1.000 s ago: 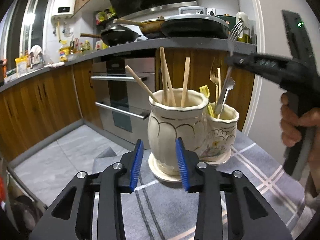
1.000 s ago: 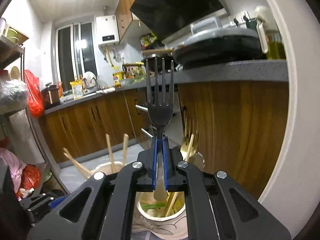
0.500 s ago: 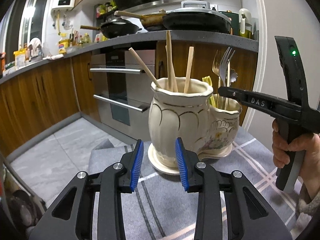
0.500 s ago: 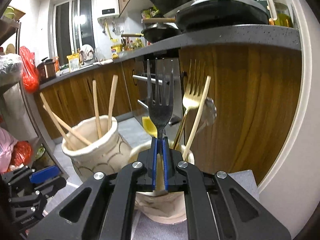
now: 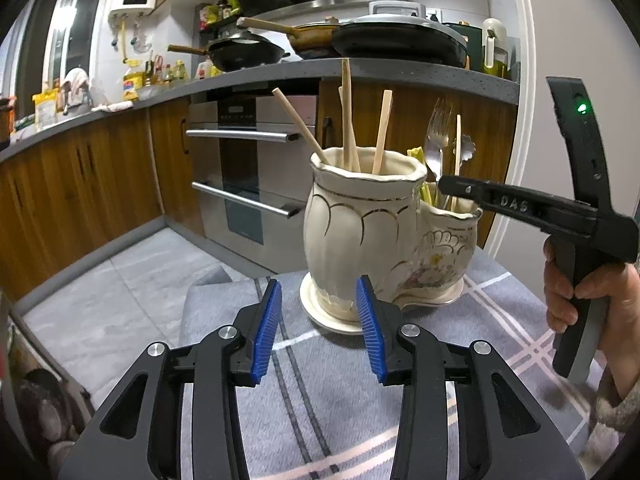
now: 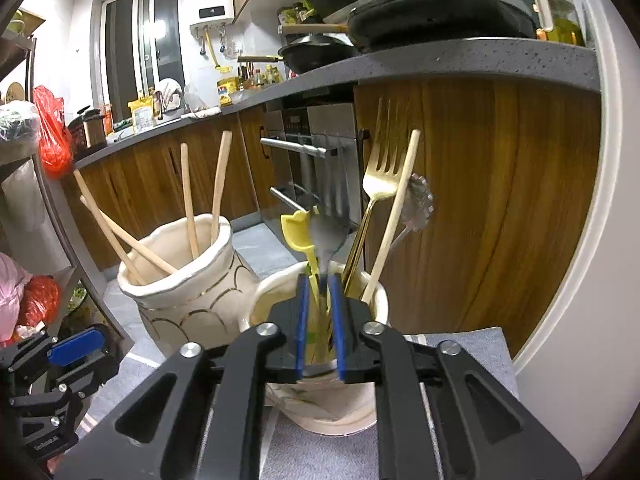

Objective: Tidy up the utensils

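Observation:
A dark fork, blurred, stands tines-up with its handle running down between the pads of my right gripper into the small cream holder. The jaws are opening and the pads stand clear of the handle. The holder also has a gold fork, a wooden stick, a scalloped spoon and a yellow utensil. Beside it the tall cream vase holds several chopsticks. My left gripper hovers in front of the vase, its jaws opening with nothing between them.
Both vessels stand on a table with a grey plaid cloth. A person's hand holds the right gripper's handle at the right. Behind are an oven, wooden cabinets and a counter with pans. A white wall closes the right side.
The right gripper came down over the small holder and its jaws parted; the dark fork slid down from between them. The left jaws widened slightly.

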`<action>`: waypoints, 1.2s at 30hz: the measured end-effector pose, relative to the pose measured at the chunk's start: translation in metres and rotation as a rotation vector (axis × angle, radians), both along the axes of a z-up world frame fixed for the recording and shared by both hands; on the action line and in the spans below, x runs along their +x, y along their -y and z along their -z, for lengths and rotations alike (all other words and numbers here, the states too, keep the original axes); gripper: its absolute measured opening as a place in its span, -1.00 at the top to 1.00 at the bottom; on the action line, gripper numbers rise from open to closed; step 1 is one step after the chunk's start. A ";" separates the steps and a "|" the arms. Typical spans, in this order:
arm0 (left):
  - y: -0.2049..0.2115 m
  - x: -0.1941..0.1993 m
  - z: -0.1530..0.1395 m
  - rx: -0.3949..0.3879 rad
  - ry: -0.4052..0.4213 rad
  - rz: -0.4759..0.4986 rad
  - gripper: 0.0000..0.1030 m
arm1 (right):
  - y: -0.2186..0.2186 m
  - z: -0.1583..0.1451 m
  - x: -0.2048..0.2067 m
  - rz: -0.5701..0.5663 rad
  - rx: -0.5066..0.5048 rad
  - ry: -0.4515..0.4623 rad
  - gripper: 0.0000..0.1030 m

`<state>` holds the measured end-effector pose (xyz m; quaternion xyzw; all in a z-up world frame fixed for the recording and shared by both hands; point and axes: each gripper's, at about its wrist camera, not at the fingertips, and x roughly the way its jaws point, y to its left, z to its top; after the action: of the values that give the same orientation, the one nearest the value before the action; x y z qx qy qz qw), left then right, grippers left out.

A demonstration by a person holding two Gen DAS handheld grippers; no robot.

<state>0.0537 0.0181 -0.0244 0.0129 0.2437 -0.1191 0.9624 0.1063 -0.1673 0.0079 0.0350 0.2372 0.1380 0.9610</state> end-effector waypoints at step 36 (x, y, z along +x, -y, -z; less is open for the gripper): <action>0.021 -0.055 0.000 0.018 0.219 -0.044 -0.83 | 0.026 0.034 -0.118 0.011 -0.080 0.101 -0.83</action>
<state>-0.0008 -0.0026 -0.0240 0.0295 0.1382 -0.0938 0.9855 -0.0115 -0.1930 -0.0262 -0.0091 0.1933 0.1246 0.9731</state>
